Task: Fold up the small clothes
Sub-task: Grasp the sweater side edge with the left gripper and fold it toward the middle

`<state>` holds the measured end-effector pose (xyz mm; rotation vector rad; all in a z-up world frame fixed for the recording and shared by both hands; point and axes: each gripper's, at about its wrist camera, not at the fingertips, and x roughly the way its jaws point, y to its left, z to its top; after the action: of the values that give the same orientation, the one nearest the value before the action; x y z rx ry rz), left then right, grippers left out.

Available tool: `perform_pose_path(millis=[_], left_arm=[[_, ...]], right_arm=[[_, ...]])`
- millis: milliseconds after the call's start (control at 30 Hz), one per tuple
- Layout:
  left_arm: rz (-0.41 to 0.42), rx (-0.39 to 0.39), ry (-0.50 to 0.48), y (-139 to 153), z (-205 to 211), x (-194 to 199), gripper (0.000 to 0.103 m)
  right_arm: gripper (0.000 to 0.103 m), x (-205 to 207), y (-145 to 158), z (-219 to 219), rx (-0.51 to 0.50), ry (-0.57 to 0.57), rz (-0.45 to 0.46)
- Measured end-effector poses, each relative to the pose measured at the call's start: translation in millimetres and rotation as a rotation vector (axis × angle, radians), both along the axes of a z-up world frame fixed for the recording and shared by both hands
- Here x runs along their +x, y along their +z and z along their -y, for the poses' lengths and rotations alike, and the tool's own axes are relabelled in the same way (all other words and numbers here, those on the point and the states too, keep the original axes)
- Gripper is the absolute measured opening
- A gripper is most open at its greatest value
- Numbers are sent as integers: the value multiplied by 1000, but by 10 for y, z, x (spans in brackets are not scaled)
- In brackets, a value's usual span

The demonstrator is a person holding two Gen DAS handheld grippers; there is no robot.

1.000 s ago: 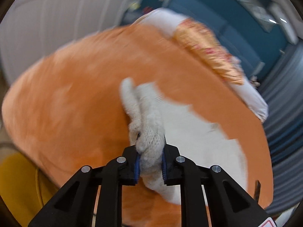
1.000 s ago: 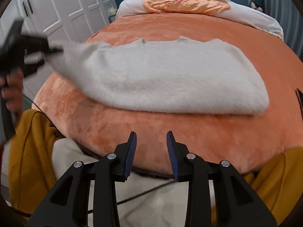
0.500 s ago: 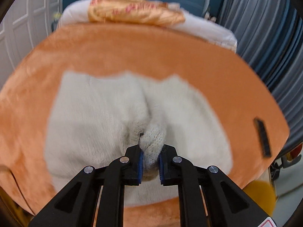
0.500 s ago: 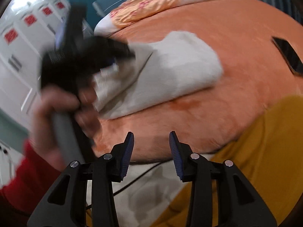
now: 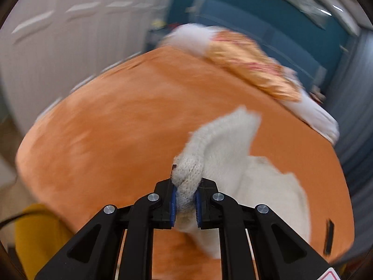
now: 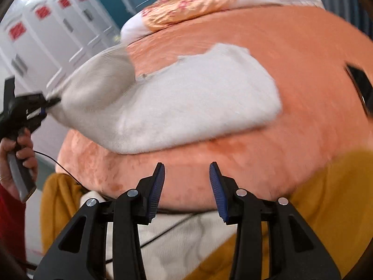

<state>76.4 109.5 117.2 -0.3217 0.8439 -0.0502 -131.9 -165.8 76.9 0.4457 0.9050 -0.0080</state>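
A white fuzzy knit sweater point(image 6: 195, 98) lies on an orange plush blanket point(image 6: 303, 53). My left gripper point(image 5: 185, 201) is shut on a bunched end of the sweater point(image 5: 223, 154) and holds that end lifted off the blanket. In the right wrist view the left gripper point(image 6: 46, 103) is at the far left, pulling the sweater's left end out beyond the blanket's edge. My right gripper point(image 6: 186, 186) is open and empty, in front of the near edge of the blanket, below the sweater.
A gold patterned pillow point(image 6: 193, 7) on white bedding lies at the far end. A dark phone point(image 6: 360, 86) lies on the blanket at the right. Mustard fabric point(image 6: 331, 198) and a cable point(image 6: 163, 233) hang below the near edge. White wardrobe doors point(image 5: 58, 37) stand to the left.
My left gripper has swung from over the middle of the sweater out to the left, carrying the gripped end with it. My right gripper stays open near the front edge.
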Motion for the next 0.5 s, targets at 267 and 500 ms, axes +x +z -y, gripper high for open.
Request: perform_pose_path(millis=[267,500], left_arm=[[-206,-120,194,-905,-630,-93,9],[-227,-153,225,-874,-620,-60,43]], right_arm=[[39,238,-135,-299,-47,70,-47],[39,153,-168,-379,-86,72,-61]])
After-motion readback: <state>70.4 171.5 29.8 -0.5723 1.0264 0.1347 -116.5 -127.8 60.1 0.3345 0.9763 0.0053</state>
